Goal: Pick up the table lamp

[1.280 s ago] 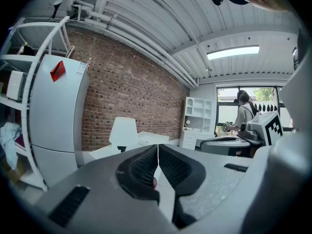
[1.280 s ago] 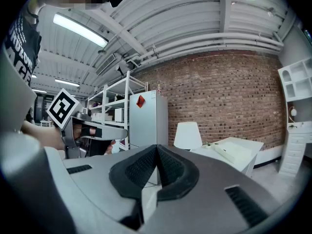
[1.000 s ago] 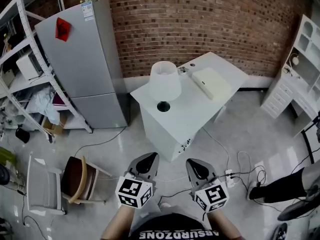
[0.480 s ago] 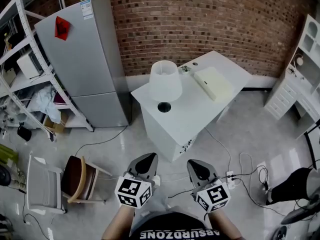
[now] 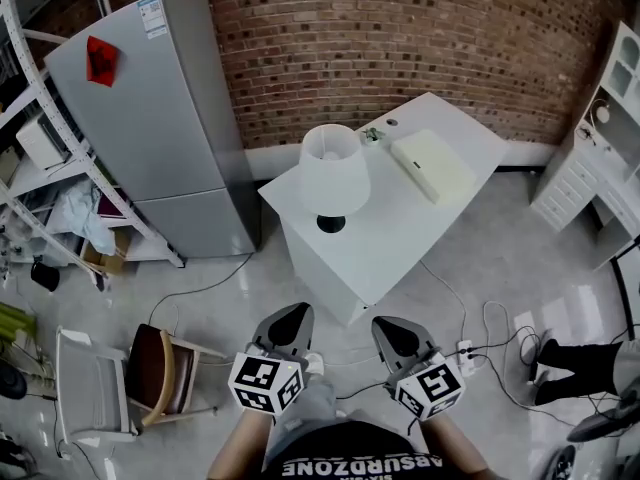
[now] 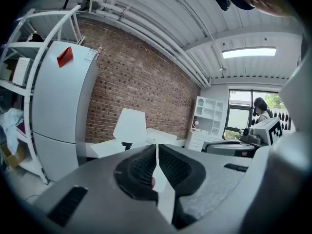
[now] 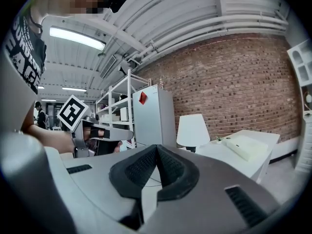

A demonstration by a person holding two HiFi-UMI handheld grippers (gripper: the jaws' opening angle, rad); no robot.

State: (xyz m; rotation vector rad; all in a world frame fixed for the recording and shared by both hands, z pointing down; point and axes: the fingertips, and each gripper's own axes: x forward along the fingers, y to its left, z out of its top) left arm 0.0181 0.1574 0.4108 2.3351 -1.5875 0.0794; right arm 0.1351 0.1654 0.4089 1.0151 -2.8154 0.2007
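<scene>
— Where is the lamp?
— The lamp (image 5: 333, 173) stands upright on the white table (image 5: 400, 230), well ahead of both your jaws and touching neither.
— And my jaws?
— Your left gripper (image 6: 157, 149) and right gripper (image 7: 156, 148) are each pressed together, pinching nothing. The fridge (image 5: 160, 118) stands beyond your left jaws.

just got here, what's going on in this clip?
A person holds tongs in each hand. The left tongs and right tongs are both shut and empty, held out over the floor, short of the white table. The table lamp stands upright on that table, untouched, with a flat cream box further along it. No pickup yet.
</scene>
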